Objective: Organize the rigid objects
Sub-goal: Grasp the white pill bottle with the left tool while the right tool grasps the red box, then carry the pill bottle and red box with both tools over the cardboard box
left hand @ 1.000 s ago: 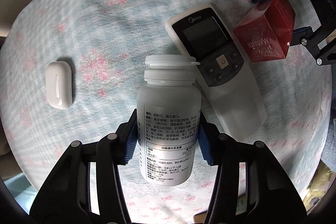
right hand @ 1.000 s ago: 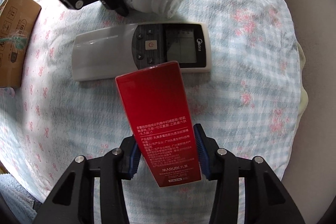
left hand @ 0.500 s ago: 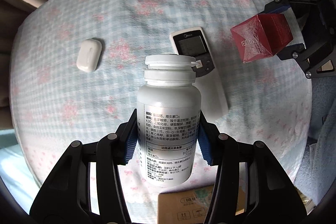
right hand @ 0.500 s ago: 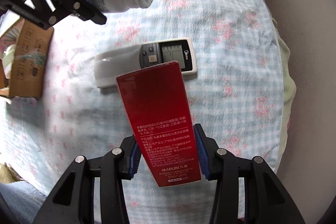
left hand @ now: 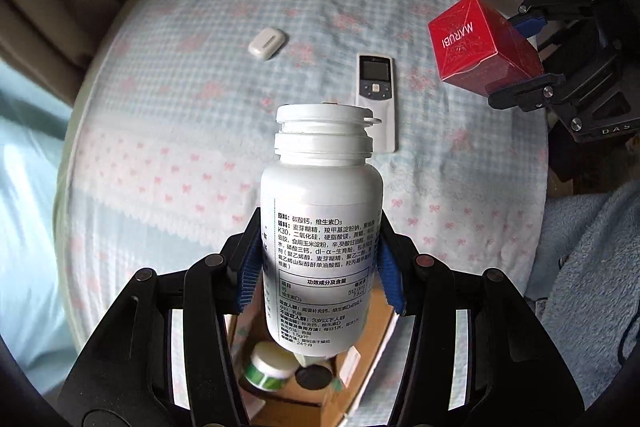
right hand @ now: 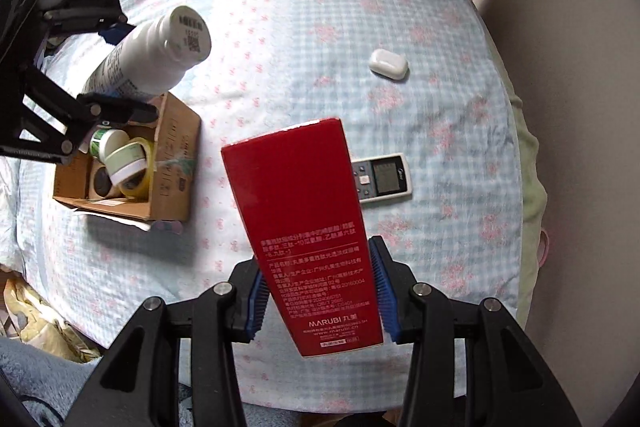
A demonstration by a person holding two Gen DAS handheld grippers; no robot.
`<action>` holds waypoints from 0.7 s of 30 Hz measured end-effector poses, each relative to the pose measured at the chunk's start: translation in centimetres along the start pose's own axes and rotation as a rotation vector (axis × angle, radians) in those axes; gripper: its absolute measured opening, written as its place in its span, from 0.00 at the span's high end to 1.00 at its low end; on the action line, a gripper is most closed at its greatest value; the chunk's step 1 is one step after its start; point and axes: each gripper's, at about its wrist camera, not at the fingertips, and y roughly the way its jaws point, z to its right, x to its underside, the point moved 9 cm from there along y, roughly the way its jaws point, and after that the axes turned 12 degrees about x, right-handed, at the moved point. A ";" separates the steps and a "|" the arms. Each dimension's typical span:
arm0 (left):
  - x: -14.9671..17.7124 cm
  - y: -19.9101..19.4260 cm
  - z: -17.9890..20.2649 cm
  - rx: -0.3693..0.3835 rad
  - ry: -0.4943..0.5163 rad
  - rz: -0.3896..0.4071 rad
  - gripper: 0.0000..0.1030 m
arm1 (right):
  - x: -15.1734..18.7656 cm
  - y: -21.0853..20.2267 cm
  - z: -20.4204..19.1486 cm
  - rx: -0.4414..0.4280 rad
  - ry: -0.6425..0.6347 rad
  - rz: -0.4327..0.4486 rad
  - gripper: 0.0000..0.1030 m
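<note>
Two grippers: each clamped on one item, both held in the air above the bed.
Left gripper [left hand: 320, 267]: blue ribbed pads pressed on both sides of the white bottle [left hand: 320, 227], jaws closed to its width; black linkage arms spread wide below.
Right gripper [right hand: 318, 293]: blue pads against the lower sides of the red box [right hand: 300, 211], jaws narrowed to the box's width.
White bottle: smooth cylindrical plastic, ridged neck, flip cap with a small tab, black printed label; held above the cardboard box [left hand: 372, 359].
Red box: tall, glossy, rectangular carton with white MARUBI lettering; held over the bedspread, hiding part of the remote [right hand: 382, 178].
Left wrist view only: whole remote face, screen at the far end, buttons below it; square end face of the red box.
Right wrist view only: barcode sticker on the bottle's cap top; open cardboard box from the side, with a green-labelled jar [right hand: 105, 143], a yellow tape roll [right hand: 138, 167] and a dark round item inside.
Earbud case [right hand: 389, 64]: small, white, rounded, lying alone on the bedspread, well apart from the remote.
Bedspread [right hand: 304, 39]: soft, pale blue check with pink flowers and bows.
Pose: left gripper tilted, bottle cap toward the middle of the bed; right gripper pointing the red box's long axis forward.
</note>
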 end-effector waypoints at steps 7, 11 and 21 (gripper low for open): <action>10.3 -3.4 -1.9 -0.053 -0.208 0.042 0.55 | -3.5 -4.1 -7.1 -0.079 -0.050 0.057 0.59; 16.3 -4.7 -3.1 -0.073 -0.335 0.071 0.55 | -5.1 -5.7 -11.4 -0.125 -0.081 0.075 0.59; 28.3 -3.4 -5.5 -0.096 -0.682 0.140 0.55 | -7.8 -5.0 -20.5 -0.176 -0.153 0.066 0.59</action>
